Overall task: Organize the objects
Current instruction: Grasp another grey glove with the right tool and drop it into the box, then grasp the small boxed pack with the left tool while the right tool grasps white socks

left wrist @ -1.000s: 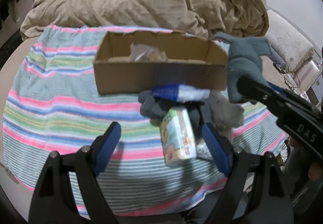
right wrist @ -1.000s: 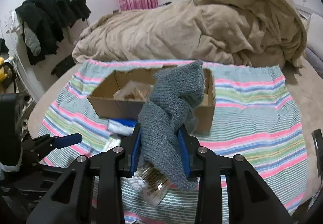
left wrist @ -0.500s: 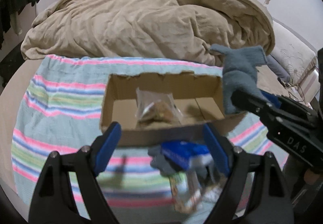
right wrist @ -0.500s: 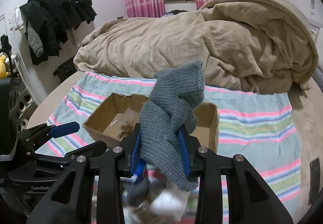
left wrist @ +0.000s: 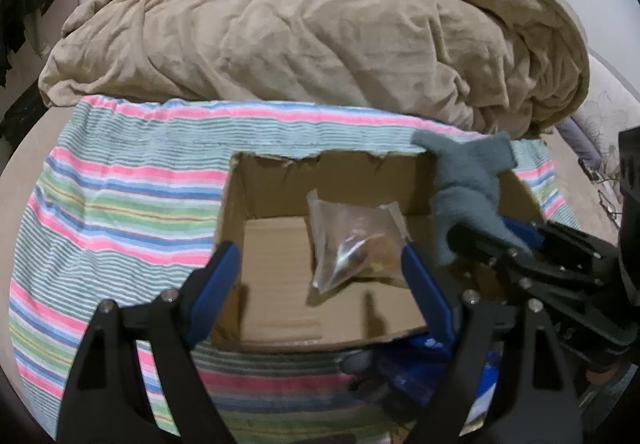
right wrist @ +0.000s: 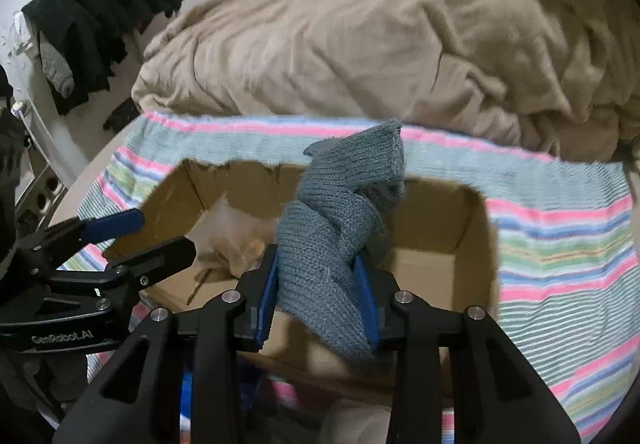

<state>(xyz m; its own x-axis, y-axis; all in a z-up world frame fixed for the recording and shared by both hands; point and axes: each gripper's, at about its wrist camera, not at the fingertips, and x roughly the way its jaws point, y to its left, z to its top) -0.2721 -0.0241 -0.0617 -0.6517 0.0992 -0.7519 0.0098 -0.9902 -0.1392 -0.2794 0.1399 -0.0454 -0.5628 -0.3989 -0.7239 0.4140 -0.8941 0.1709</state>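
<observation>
Grey knit (right wrist: 336, 244) in right tongs (right wrist: 318, 284) above box (right wrist: 476, 228)

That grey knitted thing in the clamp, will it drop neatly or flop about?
The grey knit glove will probably flop: it twists and droops past the right gripper, keeping no shape. It looks light and soft, so it should land quietly in the cardboard box. The ribbed knit likely grips the pads rather than slipping.
</observation>
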